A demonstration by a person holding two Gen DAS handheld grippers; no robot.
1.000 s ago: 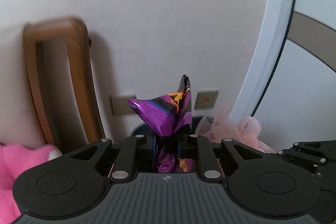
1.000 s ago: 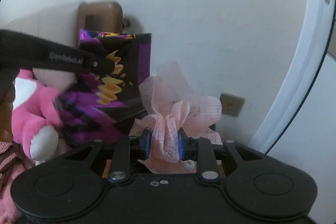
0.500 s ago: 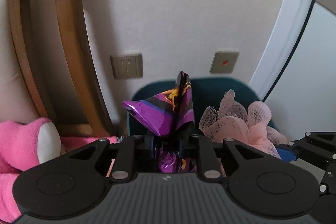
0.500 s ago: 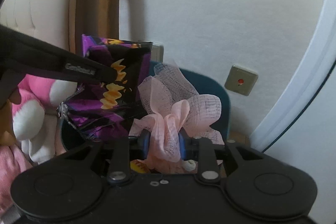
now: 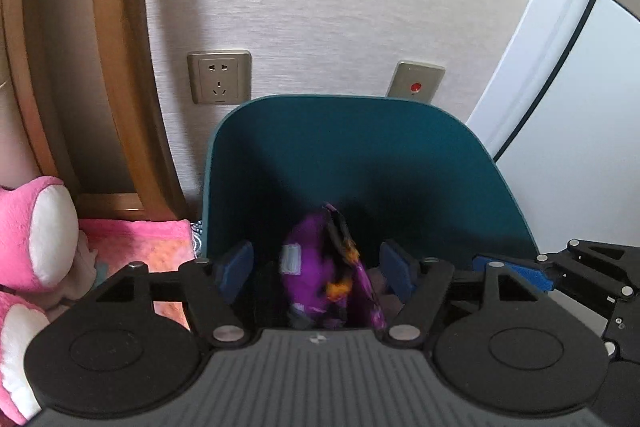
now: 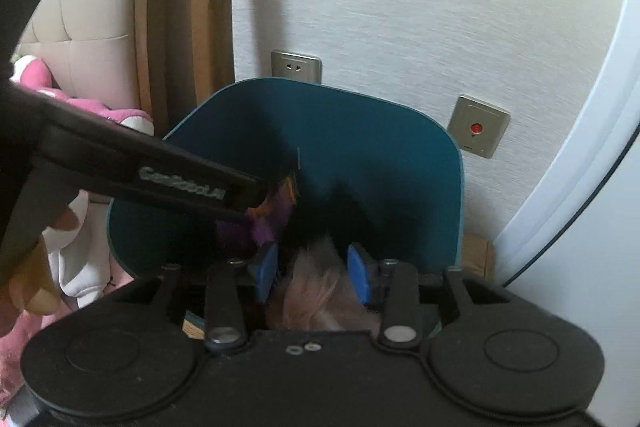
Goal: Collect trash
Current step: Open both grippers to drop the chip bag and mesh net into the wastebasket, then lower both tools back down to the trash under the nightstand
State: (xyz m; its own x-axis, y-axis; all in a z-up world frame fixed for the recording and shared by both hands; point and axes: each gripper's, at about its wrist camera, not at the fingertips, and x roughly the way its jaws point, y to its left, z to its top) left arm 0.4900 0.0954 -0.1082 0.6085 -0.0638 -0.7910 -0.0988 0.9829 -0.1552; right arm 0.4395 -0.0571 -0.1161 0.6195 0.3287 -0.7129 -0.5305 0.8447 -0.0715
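A teal trash bin (image 5: 352,131) stands against the wall; it also shows in the right wrist view (image 6: 360,147). My left gripper (image 5: 316,267) is open over the bin, and the purple snack wrapper (image 5: 320,267) drops between its pads, blurred. My right gripper (image 6: 312,273) is open over the bin, and the pink mesh netting (image 6: 316,287) falls between its blue pads, blurred. The wrapper also shows in the right wrist view (image 6: 276,211) behind the left gripper's finger (image 6: 160,175). The right gripper's tip (image 5: 520,273) is at the right in the left wrist view.
A wooden headboard frame (image 5: 112,67) stands left of the bin. A pink plush toy (image 5: 36,227) lies at the left. A wall socket (image 5: 219,77) and a red-button switch (image 5: 416,83) are on the wall. A white door frame (image 5: 560,27) curves at the right.
Both grippers moved down over the teal bin and opened. The purple wrapper and the pink netting left the pads and are falling into the bin.
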